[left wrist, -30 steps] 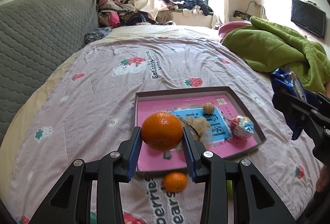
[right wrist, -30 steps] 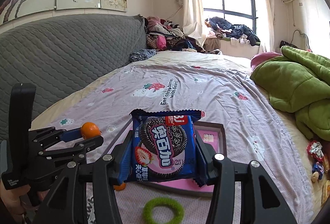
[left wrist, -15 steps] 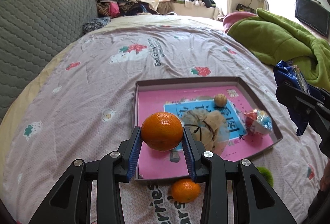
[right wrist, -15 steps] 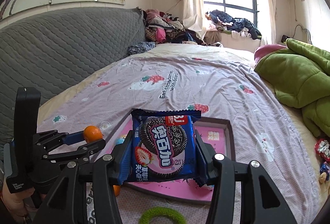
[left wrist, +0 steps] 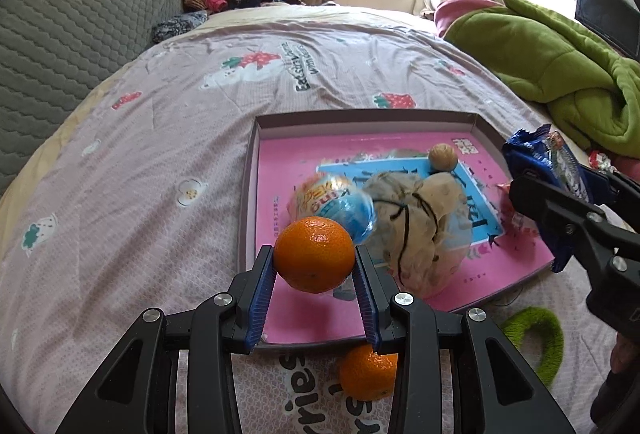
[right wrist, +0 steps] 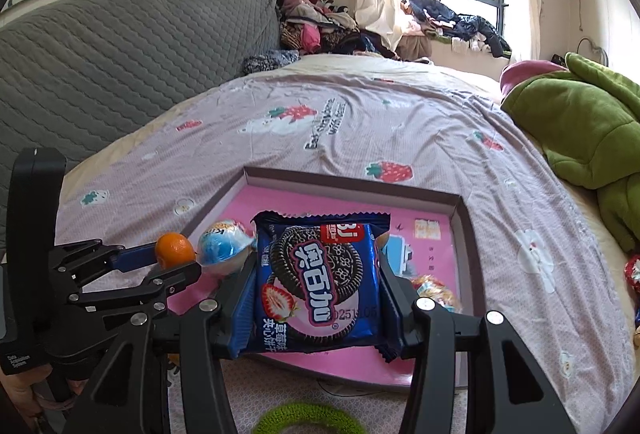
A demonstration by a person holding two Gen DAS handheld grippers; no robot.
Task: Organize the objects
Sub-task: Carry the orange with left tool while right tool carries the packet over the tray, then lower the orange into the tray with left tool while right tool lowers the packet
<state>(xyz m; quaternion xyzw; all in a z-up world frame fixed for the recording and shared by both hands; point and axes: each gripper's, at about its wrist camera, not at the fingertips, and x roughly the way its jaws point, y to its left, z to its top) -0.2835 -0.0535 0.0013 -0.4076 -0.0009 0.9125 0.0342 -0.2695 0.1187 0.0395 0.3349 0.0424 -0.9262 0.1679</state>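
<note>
Tray [left wrist: 476, 308] lies on the bed directly below and ahead of both grippers: left gripper [left wrist: 315, 263] clamps an orange [left wrist: 314, 254], right gripper [right wrist: 316, 284] clamps a biscuit packet [right wrist: 318, 280].

Bed [left wrist: 168, 138] w/ tray [left wrist: 250, 194], orange [left wrist: 366, 374], green ring [left wrist: 536, 334], green blanket [left wrist: 540, 54].

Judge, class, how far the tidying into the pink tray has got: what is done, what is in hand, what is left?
Done: a walnut, a blue-topped egg toy and a tied pouch already lie in the pink tray. In hand: the left gripper holds an orange over the tray's near corner; the right gripper holds a cookie packet. Left: a second orange and a green ring on the bedspread.
</note>
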